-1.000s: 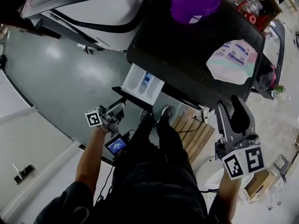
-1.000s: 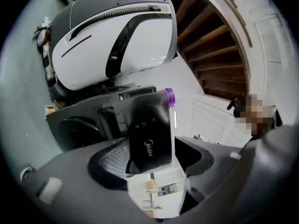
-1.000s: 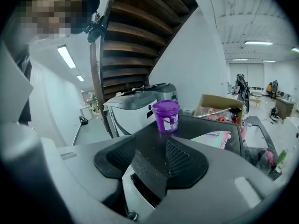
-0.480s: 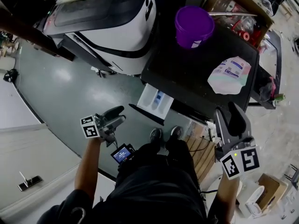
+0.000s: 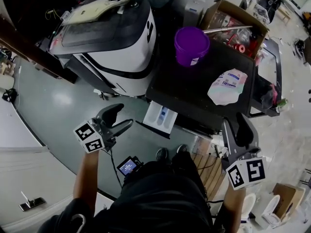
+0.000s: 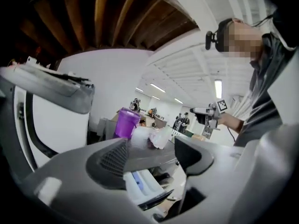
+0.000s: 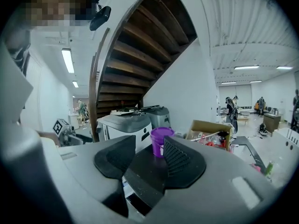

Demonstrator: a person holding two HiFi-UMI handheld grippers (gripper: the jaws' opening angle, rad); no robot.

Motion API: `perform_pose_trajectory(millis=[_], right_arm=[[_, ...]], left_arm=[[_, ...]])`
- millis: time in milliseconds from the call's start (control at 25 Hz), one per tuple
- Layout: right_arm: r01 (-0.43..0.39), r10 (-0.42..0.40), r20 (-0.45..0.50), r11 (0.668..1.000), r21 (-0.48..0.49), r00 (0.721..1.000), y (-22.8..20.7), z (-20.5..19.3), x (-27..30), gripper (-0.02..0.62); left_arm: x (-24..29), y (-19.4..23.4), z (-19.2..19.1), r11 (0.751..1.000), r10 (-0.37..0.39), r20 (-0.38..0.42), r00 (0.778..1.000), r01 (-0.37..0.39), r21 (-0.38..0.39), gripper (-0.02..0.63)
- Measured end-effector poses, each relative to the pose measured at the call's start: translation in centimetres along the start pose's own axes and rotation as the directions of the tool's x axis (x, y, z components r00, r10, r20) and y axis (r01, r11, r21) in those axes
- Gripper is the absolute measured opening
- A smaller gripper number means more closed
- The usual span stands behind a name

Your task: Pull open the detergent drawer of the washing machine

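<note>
While the detergent drawer (image 5: 159,116) juts open from the front of the dark washing machine (image 5: 194,89), both claws are clear of it. The left claw (image 5: 125,115) is near its left, jaws apart on nothing. The right claw (image 5: 235,124), likewise apart, is off to its right.
</note>
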State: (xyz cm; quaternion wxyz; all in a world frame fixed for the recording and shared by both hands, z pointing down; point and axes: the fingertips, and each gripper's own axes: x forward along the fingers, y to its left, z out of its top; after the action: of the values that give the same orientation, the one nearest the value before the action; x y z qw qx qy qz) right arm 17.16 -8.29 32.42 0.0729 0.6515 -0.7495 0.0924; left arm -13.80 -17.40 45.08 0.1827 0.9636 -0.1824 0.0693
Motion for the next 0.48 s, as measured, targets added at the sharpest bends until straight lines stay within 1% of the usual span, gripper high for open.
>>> perform_pose_trajectory(millis=[80, 200, 320, 400, 480], right_arm=[[0.016, -0.016, 0.021, 1.0, -0.009, 1.0, 0.1, 0.9, -0.9, 0.181], [0.026, -0.025, 0.054, 0.999, -0.025, 0.998, 0.5, 2.2, -2.1, 0.181], [0.034, -0.031, 0.084, 0.999, -0.035, 0.996, 0.9, 3.4, -3.0, 0.181], [0.042, -0.038, 0.105, 0.998, -0.041, 0.994, 1.2, 4.2, -3.5, 0.181], [0.053, -0.046, 0.124, 0.997, -0.048, 0.991, 1.5, 5.0, -4.0, 0.181]], left_arm=[[0.4, -0.9, 2.6, 0.997, 0.018, 0.013, 1.0, -0.019, 0.077, 0.35], [0.8, -2.1, 6.3, 0.981, 0.073, 0.037, 0.997, -0.079, 0.178, 0.35], [0.8, -3.4, 10.0, 0.957, 0.117, 0.077, 0.99, -0.133, 0.26, 0.35], [0.7, -4.7, 12.5, 0.936, 0.127, 0.109, 0.986, -0.155, 0.315, 0.35], [0.6, -6.1, 14.9, 0.91, 0.127, 0.143, 0.982, -0.173, 0.376, 0.35]])
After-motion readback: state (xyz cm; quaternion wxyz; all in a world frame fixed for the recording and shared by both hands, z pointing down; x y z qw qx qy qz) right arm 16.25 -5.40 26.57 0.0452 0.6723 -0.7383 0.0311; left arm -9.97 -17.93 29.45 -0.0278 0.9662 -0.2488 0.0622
